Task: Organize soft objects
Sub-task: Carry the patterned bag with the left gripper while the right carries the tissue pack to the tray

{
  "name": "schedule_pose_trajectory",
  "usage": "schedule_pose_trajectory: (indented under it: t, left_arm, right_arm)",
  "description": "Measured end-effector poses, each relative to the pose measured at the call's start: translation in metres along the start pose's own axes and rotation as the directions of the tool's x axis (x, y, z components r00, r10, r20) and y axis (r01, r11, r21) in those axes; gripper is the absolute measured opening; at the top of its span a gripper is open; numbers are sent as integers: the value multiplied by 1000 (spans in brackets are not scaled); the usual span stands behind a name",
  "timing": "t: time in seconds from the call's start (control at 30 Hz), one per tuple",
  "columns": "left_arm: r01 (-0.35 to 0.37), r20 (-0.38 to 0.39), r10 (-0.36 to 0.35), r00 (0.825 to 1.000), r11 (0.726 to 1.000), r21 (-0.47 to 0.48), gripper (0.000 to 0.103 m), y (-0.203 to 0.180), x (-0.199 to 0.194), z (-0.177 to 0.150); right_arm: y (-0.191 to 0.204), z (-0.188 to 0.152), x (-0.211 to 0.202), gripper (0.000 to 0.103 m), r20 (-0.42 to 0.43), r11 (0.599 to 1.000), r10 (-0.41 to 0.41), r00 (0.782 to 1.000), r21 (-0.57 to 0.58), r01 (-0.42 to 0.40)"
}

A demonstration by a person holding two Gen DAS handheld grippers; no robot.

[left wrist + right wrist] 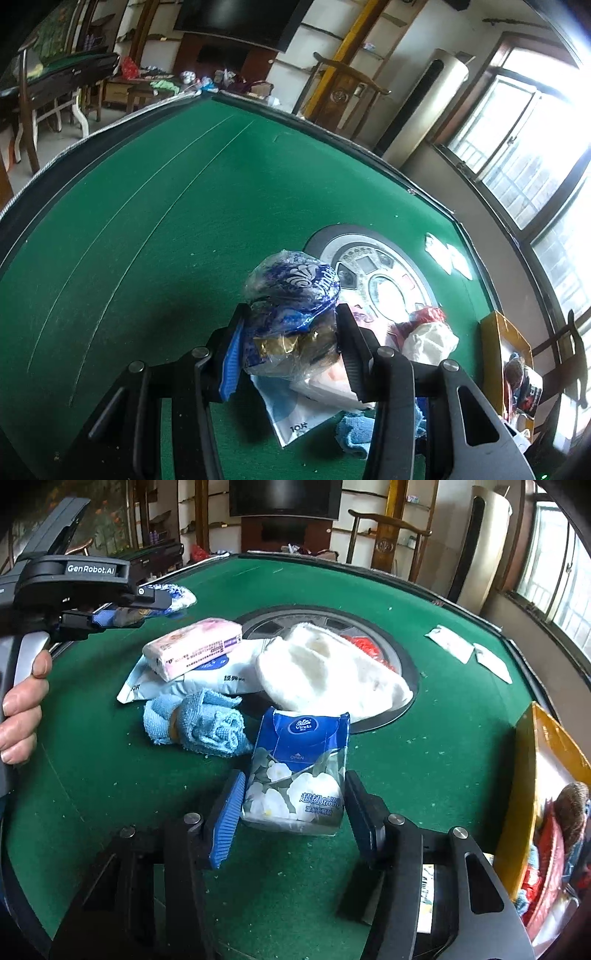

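My left gripper (pixel 291 332) is shut on a blue crinkled tissue pack (pixel 295 299) and holds it above the green table (pixel 147 221); it also shows in the right wrist view (pixel 147 607), raised at the upper left. My right gripper (pixel 293 794) stands around a blue Vinda tissue pack (pixel 299 771) that rests on the table, with the jaws close to its sides. Behind it lie a rolled blue cloth (pixel 199 727), a pink tissue pack (pixel 192 646) on a white wipes pack (pixel 207 677), and a white fluffy cloth (pixel 328 668).
A round control panel (pixel 404 664) sits in the table's middle with something red (pixel 365 644) on it. Two white sachets (pixel 448 642) lie at the far right. A yellow box (pixel 546 760) with items inside stands at the right edge.
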State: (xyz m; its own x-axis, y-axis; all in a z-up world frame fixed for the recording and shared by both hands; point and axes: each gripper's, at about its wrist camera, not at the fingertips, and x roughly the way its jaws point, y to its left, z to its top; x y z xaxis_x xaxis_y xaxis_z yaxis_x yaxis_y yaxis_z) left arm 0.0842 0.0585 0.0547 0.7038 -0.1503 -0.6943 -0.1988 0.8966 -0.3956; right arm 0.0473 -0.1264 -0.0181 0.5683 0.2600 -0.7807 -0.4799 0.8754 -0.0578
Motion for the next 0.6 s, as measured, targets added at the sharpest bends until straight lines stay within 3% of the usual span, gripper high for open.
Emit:
schedule_pose_trajectory:
  t: [0.23, 0.6]
  left_arm:
    - [31, 39, -34, 999, 998, 53, 46, -14, -8, -4]
    - [118, 30, -126, 992, 976, 184, 46, -59, -17, -26]
  right_arm:
    - [-14, 4, -22, 53, 70, 996, 25, 997, 79, -30]
    - [-64, 10, -49, 53, 162, 968, -85, 983, 249, 42]
